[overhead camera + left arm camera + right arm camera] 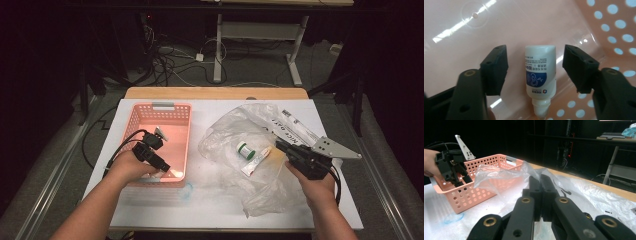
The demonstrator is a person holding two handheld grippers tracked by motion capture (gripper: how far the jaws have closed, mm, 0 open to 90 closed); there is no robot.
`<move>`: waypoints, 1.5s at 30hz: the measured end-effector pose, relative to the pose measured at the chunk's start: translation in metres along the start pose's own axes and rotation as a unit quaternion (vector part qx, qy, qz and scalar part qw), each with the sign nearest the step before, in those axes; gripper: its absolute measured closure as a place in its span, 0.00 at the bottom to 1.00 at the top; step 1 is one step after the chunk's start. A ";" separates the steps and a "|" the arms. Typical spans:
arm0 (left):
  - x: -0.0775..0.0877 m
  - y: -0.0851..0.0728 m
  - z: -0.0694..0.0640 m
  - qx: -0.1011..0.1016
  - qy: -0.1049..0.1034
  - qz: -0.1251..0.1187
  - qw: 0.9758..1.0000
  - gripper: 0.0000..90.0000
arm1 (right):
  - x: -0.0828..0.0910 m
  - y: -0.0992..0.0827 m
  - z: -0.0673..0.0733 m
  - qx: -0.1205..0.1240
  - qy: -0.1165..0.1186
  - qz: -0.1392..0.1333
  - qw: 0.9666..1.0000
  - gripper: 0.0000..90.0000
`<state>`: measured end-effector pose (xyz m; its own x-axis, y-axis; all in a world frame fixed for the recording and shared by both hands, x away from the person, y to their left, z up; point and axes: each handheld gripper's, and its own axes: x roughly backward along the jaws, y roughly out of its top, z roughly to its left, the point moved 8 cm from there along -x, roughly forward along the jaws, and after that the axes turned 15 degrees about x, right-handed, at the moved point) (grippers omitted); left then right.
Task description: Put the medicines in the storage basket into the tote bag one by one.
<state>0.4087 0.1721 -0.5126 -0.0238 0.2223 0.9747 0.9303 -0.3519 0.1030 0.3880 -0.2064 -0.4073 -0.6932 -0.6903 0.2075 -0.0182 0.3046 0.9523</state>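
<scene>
A white dropper bottle (540,67) with a blue label lies on the floor of the pink perforated basket (162,106), cap toward the camera. My left gripper (535,62) reaches down into the basket's near end (162,167) and stands open, one jaw on each side of the bottle with a gap on both sides. My right gripper (281,145) rests over the clear plastic bag (235,130), jaws pressed together (540,178). Raised bag film sits at their tips; I cannot tell whether it is pinched.
Inside the bag lie a small white jar with a green cap (245,149) and a white tube (256,161). The basket stands on the white table cover (210,210) at the left. A wooden table edge (215,93) runs along the back, with cables on the floor behind.
</scene>
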 end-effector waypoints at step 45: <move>0.037 -0.004 -0.021 -0.049 -0.044 -0.234 0.970 0.65 | 0.002 0.001 -0.001 0.002 -0.003 -0.002 1.000 1.00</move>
<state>0.3969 0.1627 -0.4730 -0.3998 0.4535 0.7966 0.7860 -0.2775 0.5525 0.3876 -0.2079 -0.4053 -0.6975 -0.6877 0.2014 -0.0250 0.3043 0.9522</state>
